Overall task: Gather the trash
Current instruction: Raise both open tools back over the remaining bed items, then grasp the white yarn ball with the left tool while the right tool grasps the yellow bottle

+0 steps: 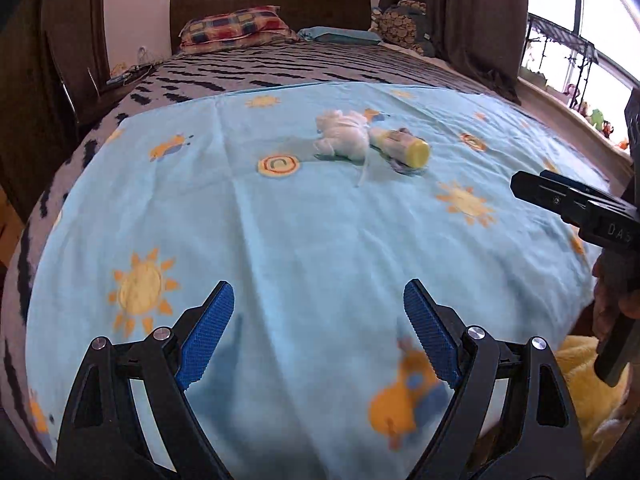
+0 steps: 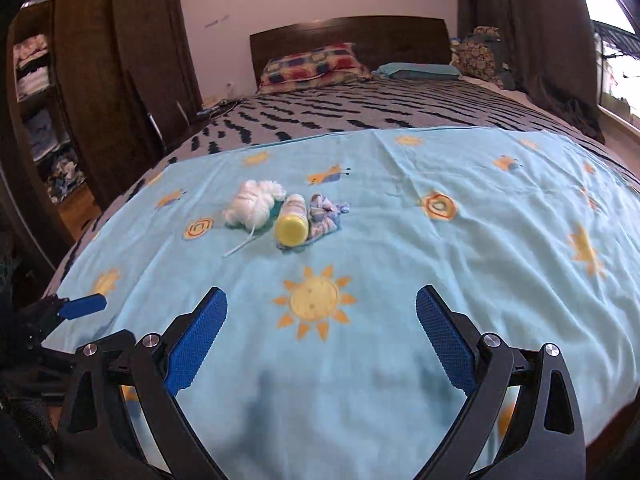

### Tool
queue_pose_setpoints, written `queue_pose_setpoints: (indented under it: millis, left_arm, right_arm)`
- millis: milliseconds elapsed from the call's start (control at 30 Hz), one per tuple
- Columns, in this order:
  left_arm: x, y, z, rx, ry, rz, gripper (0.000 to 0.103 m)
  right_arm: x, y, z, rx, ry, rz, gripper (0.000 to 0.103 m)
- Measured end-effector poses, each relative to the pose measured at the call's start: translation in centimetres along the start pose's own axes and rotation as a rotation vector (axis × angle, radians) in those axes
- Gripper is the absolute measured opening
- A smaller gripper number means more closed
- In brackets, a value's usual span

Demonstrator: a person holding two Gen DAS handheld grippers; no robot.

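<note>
A small heap of trash lies on the light blue sheet [image 1: 280,220] in the middle of the bed: a white crumpled bundle [image 1: 342,134] with a loose strip, a bottle with a yellow base [image 1: 404,146] lying on its side, and a blue-and-white crumpled rag [image 2: 326,216]. In the right wrist view the white bundle [image 2: 258,200] is left of the bottle [image 2: 294,222]. My left gripper [image 1: 318,332] is open and empty, low over the sheet's near part. My right gripper [image 2: 320,340] is open and empty, also short of the heap. Each gripper shows at the edge of the other's view.
The bed has a dark patterned cover [image 1: 300,68], a checked pillow [image 1: 236,26] and a blue pillow [image 1: 344,36] by the headboard. A dark wardrobe [image 2: 120,60] with shelves stands left. Curtains [image 1: 468,12] and a window ledge with plants [image 1: 560,88] are right.
</note>
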State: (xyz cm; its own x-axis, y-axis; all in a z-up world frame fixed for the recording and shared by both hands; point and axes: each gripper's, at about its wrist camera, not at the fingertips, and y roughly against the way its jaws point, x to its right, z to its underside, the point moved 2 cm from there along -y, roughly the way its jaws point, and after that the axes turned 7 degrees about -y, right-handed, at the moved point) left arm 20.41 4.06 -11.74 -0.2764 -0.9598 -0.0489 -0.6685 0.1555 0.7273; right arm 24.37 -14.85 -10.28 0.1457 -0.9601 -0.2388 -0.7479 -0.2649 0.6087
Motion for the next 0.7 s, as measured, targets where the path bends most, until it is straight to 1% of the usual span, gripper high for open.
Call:
queue_pose_setpoints:
  millis: [100,167,200,267,300,367,467,700]
  left_arm:
    - [-0.4,-1.5,-1.1,-0.012,-0.005,-0.008,0.082]
    - [-0.7,-2.4,-1.8,-0.017,0.0,-0.005,0.082]
    - [-0.7,-2.7,-2.1,-0.018,0.002,-0.001,0.082]
    - [-0.8,-3.4,-2.4,-0.021,0.005,0.006,0.082]
    - [-0.8,-3.7,-2.6,-0.025,0.008,0.012,0.082]
    - [-0.8,-4.4,-2.7,-0.038,0.006,0.027,0.082]
    - [-0.8,-5.0,-3.1,-0.043,0.0,0.033,0.082]
    - [-1.2,-6.2,-5.0,-0.039,0.0,0.038,0.082]
  right_arm:
    - [-0.9,-2.5,-1.2,-0.03,0.018,-0.015,0.086]
    - [-1.5,-3.9,-1.9,-0.048,0.02,-0.033,0.071]
    - [-2.0,-4.6,-2.4,-0.048,0.026,-0.039,0.069]
    - [-2.5,-5.6,-3.2,-0.04,0.025,-0.051,0.059]
    - [-2.8,-6.1,-3.7,-0.044,0.02,-0.059,0.057]
    - [-3.2,-7.7,-4.3,-0.065,0.018,-0.057,0.047]
    - [-3.5,-9.8,-4.8,-0.1,0.018,-0.049,0.044]
    - [-3.1,-12.9,-4.6,-0.199,-0.008,-0.058,0.043]
